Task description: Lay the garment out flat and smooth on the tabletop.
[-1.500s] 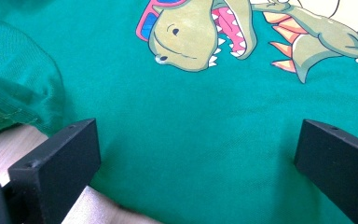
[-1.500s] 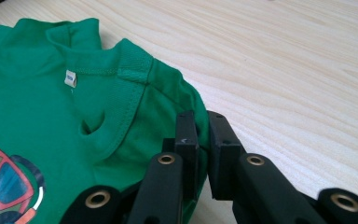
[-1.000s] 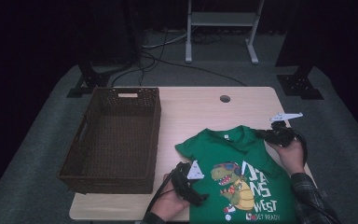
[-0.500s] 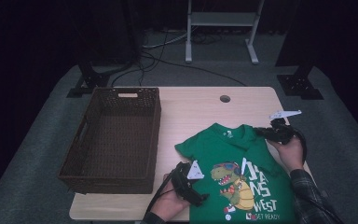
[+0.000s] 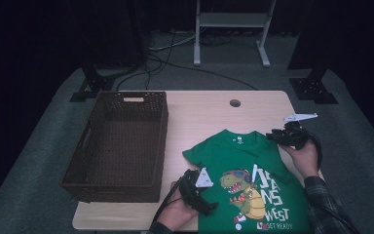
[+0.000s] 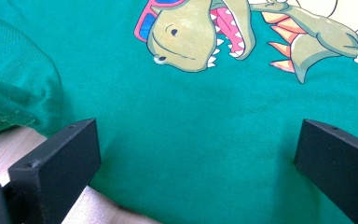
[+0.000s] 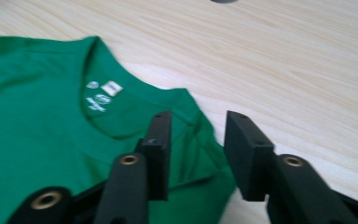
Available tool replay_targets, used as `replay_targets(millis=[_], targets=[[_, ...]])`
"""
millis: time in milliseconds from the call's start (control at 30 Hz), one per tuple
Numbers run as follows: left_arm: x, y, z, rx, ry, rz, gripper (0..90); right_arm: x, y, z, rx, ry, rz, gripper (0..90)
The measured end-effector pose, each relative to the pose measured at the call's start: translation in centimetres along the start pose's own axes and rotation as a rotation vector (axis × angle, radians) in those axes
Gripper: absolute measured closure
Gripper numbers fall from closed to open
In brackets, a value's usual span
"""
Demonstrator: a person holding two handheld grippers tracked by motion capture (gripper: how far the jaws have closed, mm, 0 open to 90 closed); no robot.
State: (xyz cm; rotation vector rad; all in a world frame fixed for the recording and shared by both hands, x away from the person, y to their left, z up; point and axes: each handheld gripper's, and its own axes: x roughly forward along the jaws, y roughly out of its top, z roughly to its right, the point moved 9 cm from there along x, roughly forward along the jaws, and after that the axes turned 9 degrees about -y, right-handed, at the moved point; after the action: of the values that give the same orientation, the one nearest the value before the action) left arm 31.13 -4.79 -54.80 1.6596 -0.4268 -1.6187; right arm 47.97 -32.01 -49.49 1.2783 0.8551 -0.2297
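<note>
Right tongs [image 7: 196, 154] just parted over shirt [image 7: 37, 140] shoulder, cloth between; left tongs [image 6: 196, 154] wide, empty; basket [image 5: 117, 141] in high view

The right gripper [image 7: 196, 154] has just been opening: its fingers [image 7: 161, 149] now stand apart over the shoulder of the green T-shirt [image 5: 253, 185], where a second ago they were pinched shut. A fold of the shirt's shoulder seam lies in the gap between them, and the pads no longer press on it. In the high view the shirt's right shoulder lies a little flatter on the table [image 5: 209, 112] than before.
</note>
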Motion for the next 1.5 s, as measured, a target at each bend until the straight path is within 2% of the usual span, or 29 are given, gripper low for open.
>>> replay_targets(millis=[167,300,533,667,800,867,1067,1300,1500], targets=[[0.0,0.0,0.0,0.000,0.000,0.000,0.0,-0.7,-0.6,-0.7,-0.018,0.014,-0.011,57.1],[0.0,0.0,0.0,0.001,0.000,0.001,0.0,-1.7,-1.9,-2.0,-0.024,0.052,-0.020,56.4],[0.0,0.0,0.0,0.000,0.000,0.000,0.0,-2.9,-3.9,-3.9,-0.058,0.077,-0.025,56.7],[0.0,0.0,0.0,0.001,0.000,-0.001,0.0,-3.3,-4.8,-4.7,-0.080,0.076,-0.021,56.9],[0.0,0.0,0.0,0.000,0.000,-0.001,0.0,-3.6,-5.3,-5.4,-0.063,0.097,-0.005,57.5],[0.0,0.0,0.0,0.001,0.000,-0.001,0.0,-3.6,-5.6,-5.7,-0.061,0.079,-0.012,57.7],[0.0,0.0,0.0,0.000,0.000,-0.001,0.0,-3.9,-6.8,-6.6,-0.091,0.088,-0.028,59.6],[0.0,0.0,0.0,0.001,0.000,-0.001,0.0,-3.6,-7.4,-6.9,-0.130,0.062,-0.041,62.6],[0.0,0.0,0.0,0.000,0.000,-0.001,0.0,-3.0,-8.0,-6.9,-0.176,0.019,-0.068,65.4]])
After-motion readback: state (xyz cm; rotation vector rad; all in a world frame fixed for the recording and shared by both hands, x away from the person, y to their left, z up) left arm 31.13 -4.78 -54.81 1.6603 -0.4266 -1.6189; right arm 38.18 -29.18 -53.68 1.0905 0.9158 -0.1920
